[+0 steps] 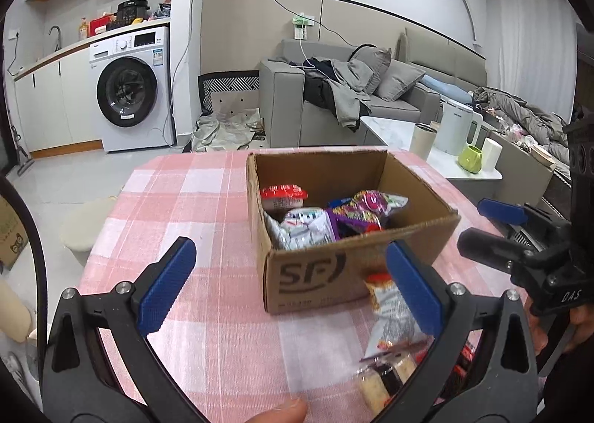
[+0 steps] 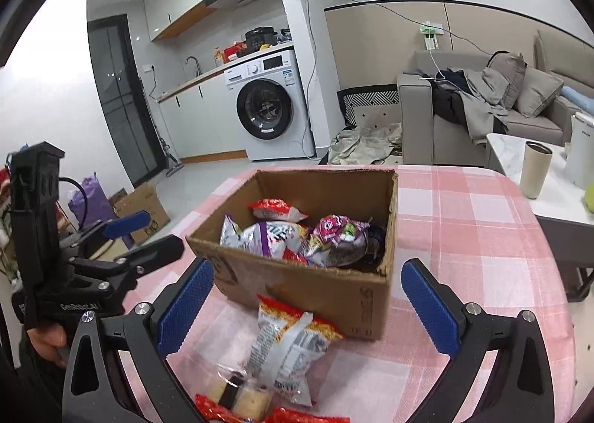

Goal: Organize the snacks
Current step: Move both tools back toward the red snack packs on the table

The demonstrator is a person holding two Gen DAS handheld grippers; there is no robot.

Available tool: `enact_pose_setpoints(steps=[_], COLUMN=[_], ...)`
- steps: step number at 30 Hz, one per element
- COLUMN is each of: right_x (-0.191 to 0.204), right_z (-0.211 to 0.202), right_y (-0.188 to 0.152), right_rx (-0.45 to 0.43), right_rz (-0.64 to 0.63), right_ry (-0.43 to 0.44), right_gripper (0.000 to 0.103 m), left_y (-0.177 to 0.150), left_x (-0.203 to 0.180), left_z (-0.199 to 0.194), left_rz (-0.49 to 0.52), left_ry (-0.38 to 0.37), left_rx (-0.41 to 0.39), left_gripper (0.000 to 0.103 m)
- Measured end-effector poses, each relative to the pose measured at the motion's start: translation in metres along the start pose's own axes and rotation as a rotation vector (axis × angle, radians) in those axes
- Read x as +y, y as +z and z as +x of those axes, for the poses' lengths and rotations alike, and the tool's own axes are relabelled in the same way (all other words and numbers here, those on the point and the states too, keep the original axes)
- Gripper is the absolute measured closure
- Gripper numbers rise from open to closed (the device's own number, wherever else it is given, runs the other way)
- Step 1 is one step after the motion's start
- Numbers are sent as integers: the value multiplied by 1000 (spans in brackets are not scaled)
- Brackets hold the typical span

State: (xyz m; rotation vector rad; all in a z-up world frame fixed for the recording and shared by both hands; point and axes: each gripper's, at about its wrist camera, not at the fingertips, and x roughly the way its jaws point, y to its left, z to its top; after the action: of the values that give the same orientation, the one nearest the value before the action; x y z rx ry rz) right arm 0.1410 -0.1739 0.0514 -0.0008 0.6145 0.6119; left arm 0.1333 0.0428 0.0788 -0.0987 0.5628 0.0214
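While both tools [image 1: 289, 285] [image 2: 310, 306] gape empty, the box [image 1: 334, 274] reads "SF".

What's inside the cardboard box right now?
In the cardboard box: a red-topped packet, a white-purple packet and a pink-purple packet. The packets cover whatever lies beneath them.

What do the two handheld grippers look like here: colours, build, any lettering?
Left gripper and right gripper match: black plastic frames with silver screws and blue textured pads. White lettering marks each black body, only partly readable. A bare thumb shows; no sleeves visible.
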Motion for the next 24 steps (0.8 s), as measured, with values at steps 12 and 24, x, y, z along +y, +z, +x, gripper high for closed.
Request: enact_pose_setpoints(steps=[12, 24], right_x=[12, -8], right_z=[-24, -30], right_y=[-29, -58], right_rx=[10, 73], right_rz=[-56, 39], right_ry=[-34, -29], right_gripper=[0, 0], left_y=[-28, -48], left_x=[-13, -33], left_z=[-22, -32], left_rz=[17, 54], left_ry=[-13, -52], left_rx=[28, 65], left_gripper=[1, 1])
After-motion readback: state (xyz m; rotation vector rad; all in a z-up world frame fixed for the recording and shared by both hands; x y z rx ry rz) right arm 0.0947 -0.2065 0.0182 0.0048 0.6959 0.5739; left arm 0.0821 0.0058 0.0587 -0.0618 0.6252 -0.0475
